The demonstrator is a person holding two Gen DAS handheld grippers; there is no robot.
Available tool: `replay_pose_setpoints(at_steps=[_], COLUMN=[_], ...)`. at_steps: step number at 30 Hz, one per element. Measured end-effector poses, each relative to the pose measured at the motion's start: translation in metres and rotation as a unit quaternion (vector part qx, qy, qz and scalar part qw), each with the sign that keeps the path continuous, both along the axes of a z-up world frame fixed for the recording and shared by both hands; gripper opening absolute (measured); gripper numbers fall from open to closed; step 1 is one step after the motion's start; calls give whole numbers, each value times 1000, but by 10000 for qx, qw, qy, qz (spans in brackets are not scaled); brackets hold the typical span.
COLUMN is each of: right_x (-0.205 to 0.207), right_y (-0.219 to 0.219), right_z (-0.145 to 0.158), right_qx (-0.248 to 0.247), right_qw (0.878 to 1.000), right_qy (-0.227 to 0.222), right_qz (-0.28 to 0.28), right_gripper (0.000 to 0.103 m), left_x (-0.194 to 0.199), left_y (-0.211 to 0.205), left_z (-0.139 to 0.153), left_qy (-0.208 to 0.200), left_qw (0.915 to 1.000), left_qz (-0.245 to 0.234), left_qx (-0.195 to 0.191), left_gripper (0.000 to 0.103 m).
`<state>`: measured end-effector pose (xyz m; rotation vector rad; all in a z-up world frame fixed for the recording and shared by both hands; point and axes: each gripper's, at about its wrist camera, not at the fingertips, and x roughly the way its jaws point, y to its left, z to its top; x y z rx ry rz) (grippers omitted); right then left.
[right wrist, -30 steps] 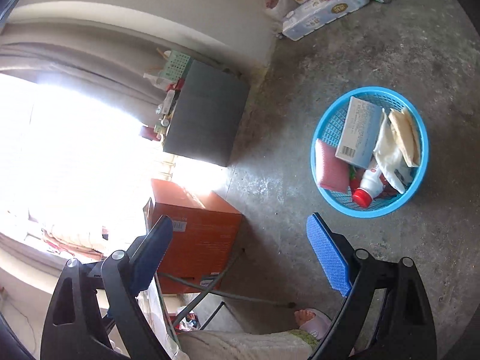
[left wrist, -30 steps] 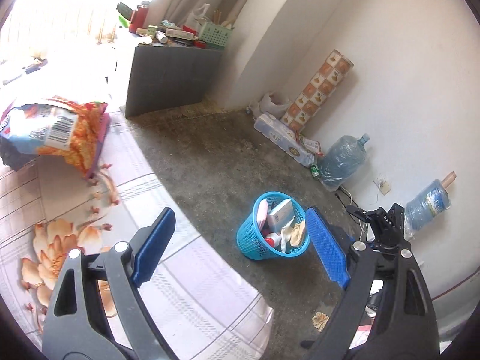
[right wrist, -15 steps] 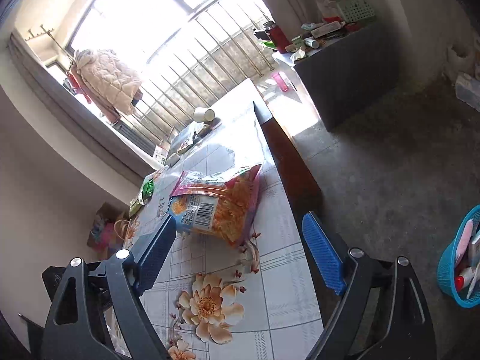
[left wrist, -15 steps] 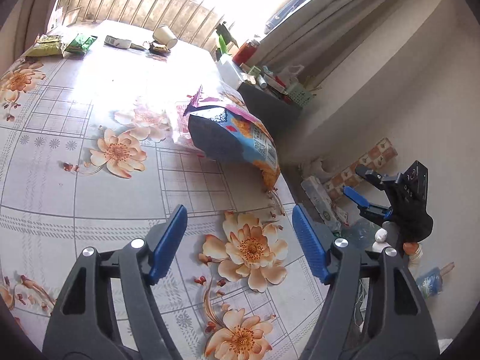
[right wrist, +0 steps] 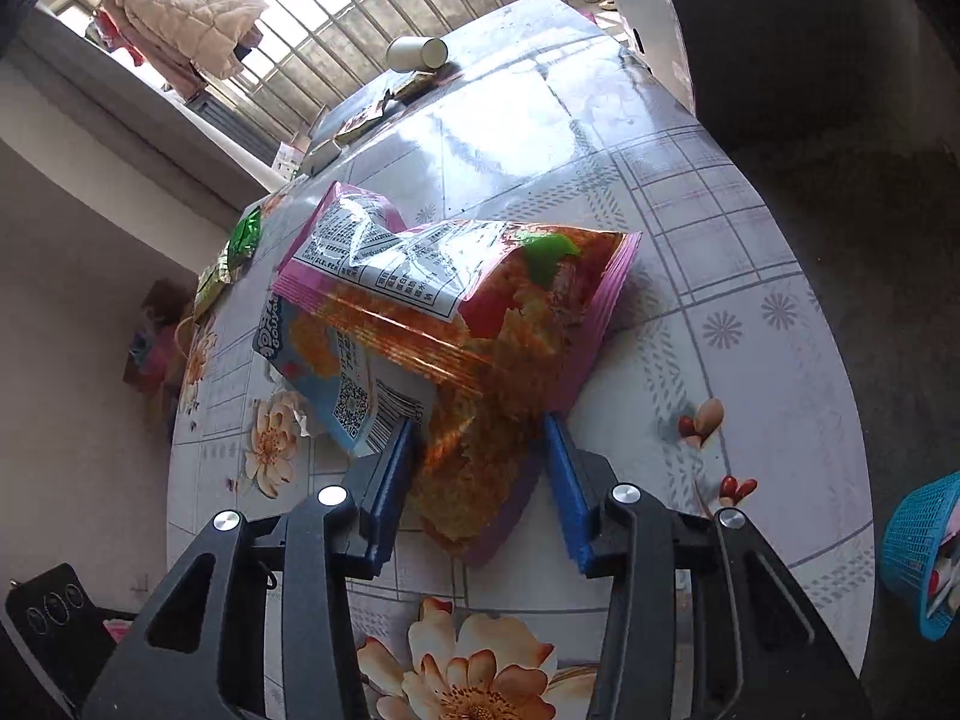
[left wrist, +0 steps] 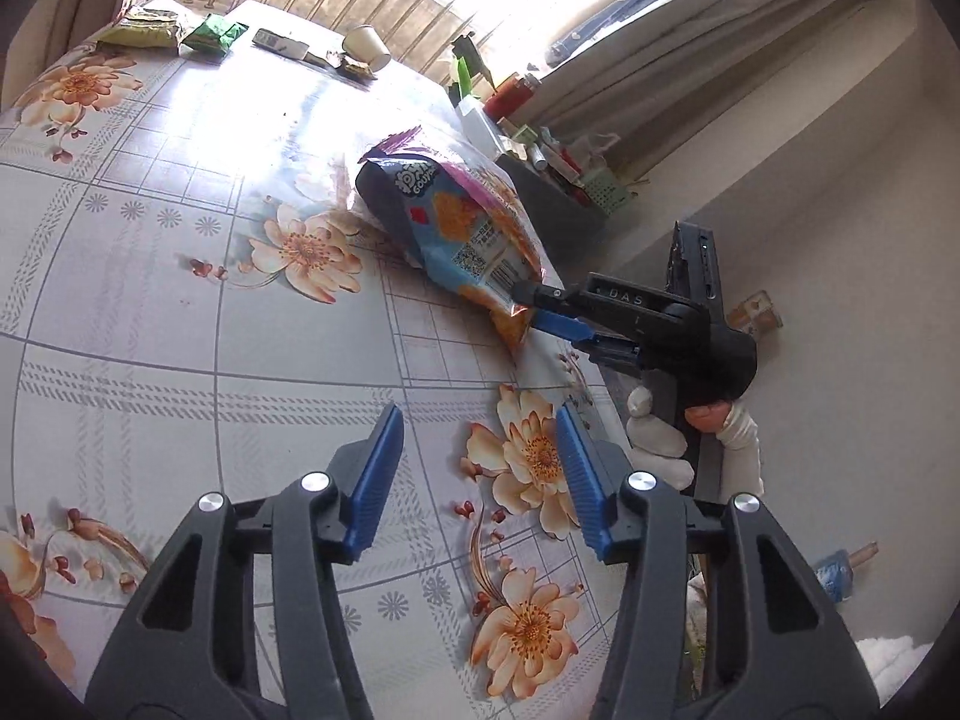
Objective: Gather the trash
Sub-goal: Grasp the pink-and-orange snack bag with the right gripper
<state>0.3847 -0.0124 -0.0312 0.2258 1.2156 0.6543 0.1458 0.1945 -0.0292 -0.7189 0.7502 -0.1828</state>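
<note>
Crumpled snack bags (right wrist: 456, 312), orange, pink and blue, barcode shown, laid on floral counter (right wrist: 750, 360). Right gripper (right wrist: 477, 474) just closing, bag corner between jaws, pads apparently not yet pressing. Left gripper (left wrist: 477, 474) narrowing, nothing held.

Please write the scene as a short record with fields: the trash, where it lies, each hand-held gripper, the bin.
trash: snack bags, two, overlapping
surface: flowered tablecloth
right hand-held gripper: jaws have just been closing, around the bags' near end; pads not clearly pressing
left hand-held gripper: jaws have just been closing, nothing between them, above the cloth
bin: blue basket, on the floor beside the table
</note>
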Motion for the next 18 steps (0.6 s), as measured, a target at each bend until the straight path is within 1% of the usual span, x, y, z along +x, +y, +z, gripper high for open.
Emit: replay_pose_setpoints(at_steps=[3,8,12,15,17,18], right_x=[-25,-54,-85,-111,-122,-124], right_y=[6,11,17,16,13,9], right_z=[1,8,-1,-4,0,5], right_qx=[0,176,412,511,619,722], right_qw=[9998,9966,9862,9770,9733,9726], right_qy=[4,365,1017,1361,1460,1441], right_qz=[212,716,1242,1563,1660,1675], right_gripper=[42,42,42,42,42,42], left_x=[0,-6,-20,-30,-37,-40], left_y=[1,7,17,23,25,25], left_z=[-6,-8,-8,-9,-10,-10], left_qy=[98,138,153,240,314,341], left_qw=[10000,9999,9994,9988,9984,9982], left_qz=[-12,83,298,409,475,495], left_qx=[8,-14,-120,-104,-27,17], left_gripper=[49,49,49,49,49,49])
